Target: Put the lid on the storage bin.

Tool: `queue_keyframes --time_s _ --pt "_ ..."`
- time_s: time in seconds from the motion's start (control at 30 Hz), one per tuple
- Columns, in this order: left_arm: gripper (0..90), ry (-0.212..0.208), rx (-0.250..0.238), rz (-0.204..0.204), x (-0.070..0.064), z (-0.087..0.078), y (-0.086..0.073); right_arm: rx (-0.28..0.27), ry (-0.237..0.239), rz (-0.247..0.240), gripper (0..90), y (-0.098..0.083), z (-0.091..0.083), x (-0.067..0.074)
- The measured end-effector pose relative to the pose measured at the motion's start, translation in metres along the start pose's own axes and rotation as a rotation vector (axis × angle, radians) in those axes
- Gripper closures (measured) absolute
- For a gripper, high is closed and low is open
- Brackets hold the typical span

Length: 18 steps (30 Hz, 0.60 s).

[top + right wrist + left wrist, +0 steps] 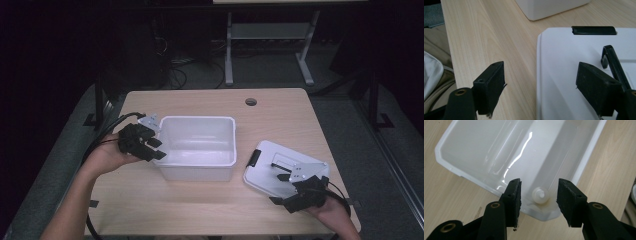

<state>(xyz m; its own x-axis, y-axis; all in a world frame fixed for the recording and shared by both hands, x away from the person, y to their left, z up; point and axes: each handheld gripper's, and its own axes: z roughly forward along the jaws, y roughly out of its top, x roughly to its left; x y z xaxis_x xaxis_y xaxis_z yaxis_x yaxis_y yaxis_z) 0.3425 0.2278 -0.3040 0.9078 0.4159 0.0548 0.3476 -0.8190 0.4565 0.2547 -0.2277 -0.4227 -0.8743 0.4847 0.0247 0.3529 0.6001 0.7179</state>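
Two grippers, tub and lid apart
Left gripper (538, 197), jaws spread, hovers over tub (198, 148) corner; right gripper (546, 87), jaws spread, straddles lid (280, 167) edge. Next, likely: pinch lid, carry onto tub.

A light wooden rectangular table (150, 200) carries a white translucent plastic rectangular tub (197, 172), with a flat white plastic lid with black latches (265, 165) lying just right of the tub.
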Motion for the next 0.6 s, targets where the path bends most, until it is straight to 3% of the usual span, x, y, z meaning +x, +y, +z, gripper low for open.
queue_keyframes --time_s 0.2,0.6 --pt "53.3 0.02 0.003 0.015 -0.006 -0.012 -0.005 0.003 -0.008 -0.003 22.6 0.0 -0.001 0.001" --pt "52.0 0.043 -0.001 0.003 -0.016 -0.024 -0.026 0.015 0.001 -0.005 22.7 0.002 0.001 0.003"
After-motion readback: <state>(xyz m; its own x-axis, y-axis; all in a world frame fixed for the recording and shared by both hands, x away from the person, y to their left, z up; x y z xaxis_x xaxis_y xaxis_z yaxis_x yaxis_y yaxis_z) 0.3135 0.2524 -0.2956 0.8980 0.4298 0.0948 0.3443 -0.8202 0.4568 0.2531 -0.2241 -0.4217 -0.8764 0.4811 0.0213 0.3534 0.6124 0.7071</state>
